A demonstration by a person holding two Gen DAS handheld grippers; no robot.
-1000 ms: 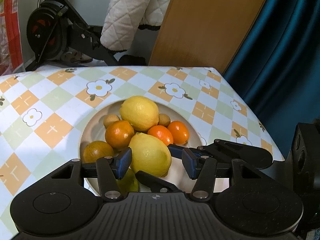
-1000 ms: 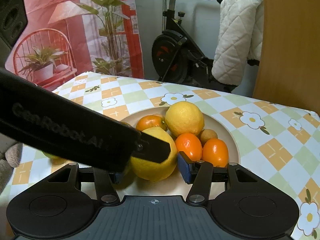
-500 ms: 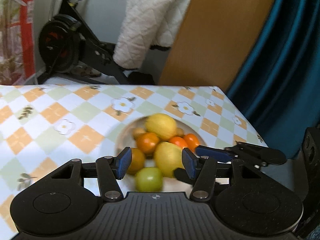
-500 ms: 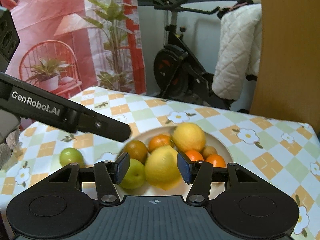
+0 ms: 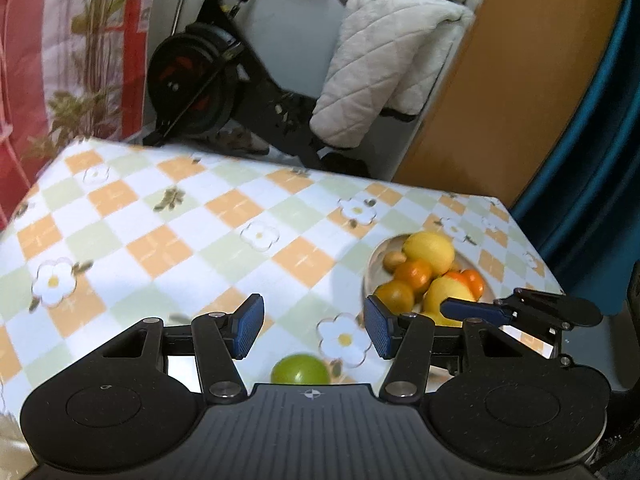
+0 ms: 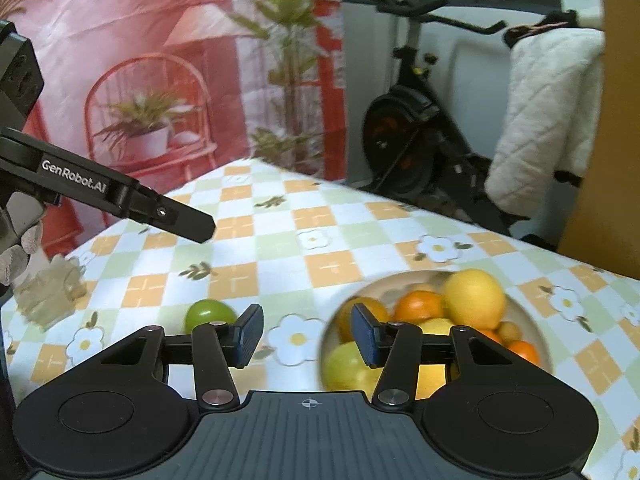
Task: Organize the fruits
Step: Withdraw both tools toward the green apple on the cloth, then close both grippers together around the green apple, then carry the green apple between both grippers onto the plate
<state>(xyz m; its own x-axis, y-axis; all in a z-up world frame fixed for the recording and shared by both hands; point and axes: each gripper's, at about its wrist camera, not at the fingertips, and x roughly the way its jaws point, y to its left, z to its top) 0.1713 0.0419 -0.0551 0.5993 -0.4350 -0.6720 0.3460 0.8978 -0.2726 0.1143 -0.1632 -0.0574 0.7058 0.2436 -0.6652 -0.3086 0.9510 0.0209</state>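
A pale plate (image 5: 370, 268) (image 6: 384, 282) holds two lemons (image 6: 474, 300), several oranges (image 6: 418, 306) and a yellow-green fruit (image 6: 348, 364). A green fruit (image 5: 300, 370) (image 6: 208, 314) lies on the checked cloth left of the plate. My left gripper (image 5: 314, 332) is open and empty above the cloth, with the green fruit just below and between its fingers. My right gripper (image 6: 308, 336) hangs over the plate's left rim. Its jaws are closing with nothing between them. The green fruit lies beyond its left finger.
The flowered tablecloth (image 5: 160, 240) runs far to the left. One finger of the right gripper (image 5: 472, 311) reaches over the plate. An exercise bike (image 6: 400, 140) and a white quilted cover (image 5: 384, 80) stand behind the table. A blue curtain (image 5: 592, 160) hangs at its right edge.
Both grippers have drawn back and up from the plate and swung left. The lemon that stood between their fingers stays in the plate. The green fruit on the cloth has come into view.
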